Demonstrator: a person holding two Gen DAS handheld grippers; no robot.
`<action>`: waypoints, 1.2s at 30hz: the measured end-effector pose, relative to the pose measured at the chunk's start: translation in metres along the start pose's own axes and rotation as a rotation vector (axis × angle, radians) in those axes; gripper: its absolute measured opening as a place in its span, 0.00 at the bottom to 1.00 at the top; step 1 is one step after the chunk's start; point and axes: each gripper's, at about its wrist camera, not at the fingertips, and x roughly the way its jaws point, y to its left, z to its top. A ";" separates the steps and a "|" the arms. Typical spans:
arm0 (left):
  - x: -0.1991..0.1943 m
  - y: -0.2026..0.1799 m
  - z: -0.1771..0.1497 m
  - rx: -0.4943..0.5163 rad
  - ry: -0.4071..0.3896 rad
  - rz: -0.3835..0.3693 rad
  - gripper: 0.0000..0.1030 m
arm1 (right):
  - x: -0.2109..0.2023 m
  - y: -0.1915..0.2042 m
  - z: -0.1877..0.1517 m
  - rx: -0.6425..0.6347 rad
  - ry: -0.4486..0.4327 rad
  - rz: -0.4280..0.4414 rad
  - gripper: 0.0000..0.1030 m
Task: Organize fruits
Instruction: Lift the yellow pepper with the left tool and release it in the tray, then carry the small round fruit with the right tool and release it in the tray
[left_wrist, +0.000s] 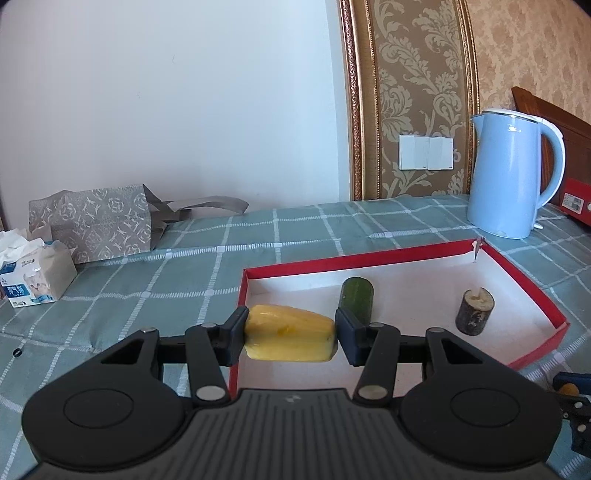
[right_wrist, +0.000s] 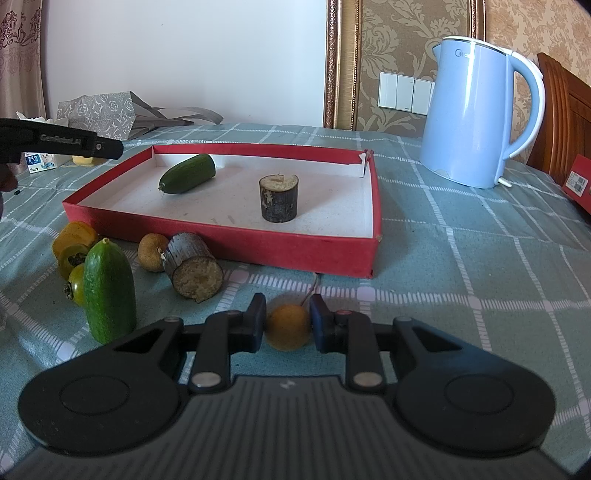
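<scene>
A yellow fruit piece (left_wrist: 290, 338) is held tight between the left gripper (left_wrist: 290, 334) fingers, just over the near corner of the red box (left_wrist: 524, 286). It should be lowered inside and let go. A small round fruit (right_wrist: 288, 326) is squeezed by the right gripper (right_wrist: 288, 321) near the tabletop (right_wrist: 461, 295).

Cucumber half (right_wrist: 188, 173) lies inside red tray (right_wrist: 221, 236).
</scene>
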 end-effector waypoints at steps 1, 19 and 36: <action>0.002 0.000 0.000 -0.001 0.003 0.000 0.49 | 0.000 0.000 0.000 0.000 0.000 0.000 0.24; 0.044 -0.008 -0.011 0.041 0.089 -0.013 0.51 | 0.000 0.000 0.000 0.001 0.000 0.000 0.24; 0.037 -0.001 -0.011 0.019 0.056 0.011 0.65 | 0.000 0.000 0.000 0.000 -0.001 0.000 0.24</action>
